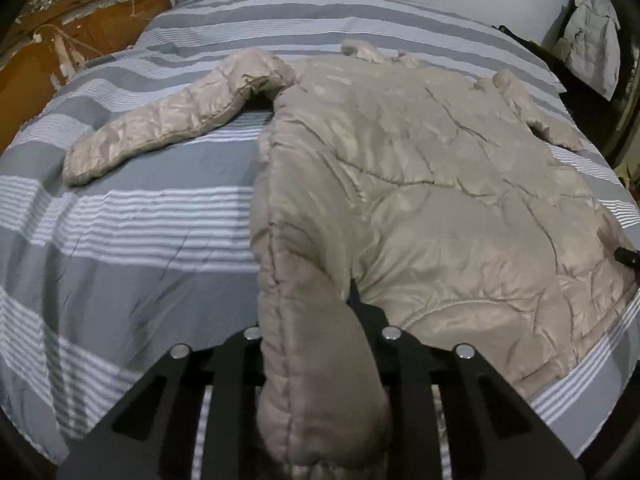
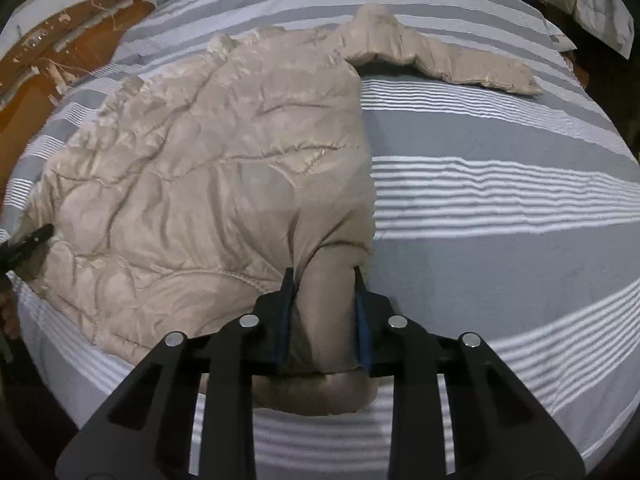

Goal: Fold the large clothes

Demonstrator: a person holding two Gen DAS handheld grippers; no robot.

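Beige puffy jacket [image 2: 208, 168] lies spread on the striped bed [image 2: 500, 240]; left claw [image 1: 320, 360] and right claw [image 2: 325, 316] each pinch a hem corner. Slick padding could slip free mid-fold.

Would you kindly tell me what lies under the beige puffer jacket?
The beige puffer jacket lies on the grey-and-white striped bedspread, which shows all around it. Whatever lies beneath the jacket's body is covered.

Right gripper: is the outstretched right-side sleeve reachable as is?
Probably not yet: the right gripper is shut on the jacket hem corner. The sleeve lies unobstructed across the bedspread.
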